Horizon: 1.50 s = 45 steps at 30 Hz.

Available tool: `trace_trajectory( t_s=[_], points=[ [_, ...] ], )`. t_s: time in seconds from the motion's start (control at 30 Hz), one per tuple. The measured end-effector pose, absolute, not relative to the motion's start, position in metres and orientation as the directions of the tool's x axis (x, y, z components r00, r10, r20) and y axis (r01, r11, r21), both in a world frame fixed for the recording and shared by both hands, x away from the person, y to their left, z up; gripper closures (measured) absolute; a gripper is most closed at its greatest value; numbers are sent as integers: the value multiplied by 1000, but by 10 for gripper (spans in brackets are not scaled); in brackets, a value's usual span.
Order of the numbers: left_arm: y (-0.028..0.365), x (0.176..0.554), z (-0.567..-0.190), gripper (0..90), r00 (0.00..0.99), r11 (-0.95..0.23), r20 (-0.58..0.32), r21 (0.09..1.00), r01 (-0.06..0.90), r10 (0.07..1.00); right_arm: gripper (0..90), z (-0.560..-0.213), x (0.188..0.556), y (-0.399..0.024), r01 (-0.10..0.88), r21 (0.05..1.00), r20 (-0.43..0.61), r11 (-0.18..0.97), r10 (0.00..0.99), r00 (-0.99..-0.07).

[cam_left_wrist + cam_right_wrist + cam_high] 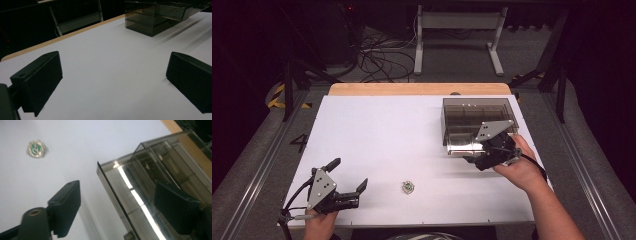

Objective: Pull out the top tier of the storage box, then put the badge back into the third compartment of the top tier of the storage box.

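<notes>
A smoked, see-through drawer box (477, 117) stands at the right back of the white table (387, 130). Its lowest drawer (462, 147) is pulled out toward me. My right gripper (473, 160) is at that drawer's front. In the right gripper view its jaws (117, 192) stand open, one over the table and one over the drawer (140, 202), with the front wall between them and untouched. A small round silver-and-green trinket (408, 187) (36, 148) lies alone near the front edge. My left gripper (348, 176) (112, 65) rests wide open at the front left, with nothing in it.
The drawer box (155, 17) shows far off in the left gripper view. A wooden strip (417, 89) runs along the table's far edge. Beyond it are a white stand's legs (457, 45) and loose cables (382, 55) on the floor.
</notes>
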<state>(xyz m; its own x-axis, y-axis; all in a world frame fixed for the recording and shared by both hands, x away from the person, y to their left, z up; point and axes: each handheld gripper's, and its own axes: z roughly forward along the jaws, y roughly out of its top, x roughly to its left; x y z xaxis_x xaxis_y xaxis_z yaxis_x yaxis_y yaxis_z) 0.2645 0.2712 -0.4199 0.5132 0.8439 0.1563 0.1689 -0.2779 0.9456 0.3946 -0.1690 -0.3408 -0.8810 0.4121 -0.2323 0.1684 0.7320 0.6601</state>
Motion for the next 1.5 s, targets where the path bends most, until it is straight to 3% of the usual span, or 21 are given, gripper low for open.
trace_trajectory(
  t_s=[0.37, 0.77, 1.5],
  points=[
    [270, 265, -420, 13, 516, -279, 157, 946, 167, 842, 61, -338, 385, -152, 150, 742, -187, 654, 416, -890],
    [270, 265, -420, 13, 515, -276, 155, 947, 166, 843, 0, -340, 377, -131, 143, 780, -151, 610, 404, -902],
    [270, 265, -420, 13, 517, -274, 154, 947, 166, 842, 67, -343, 364, -103, 150, 824, -88, 546, 384, -919]
  ],
)
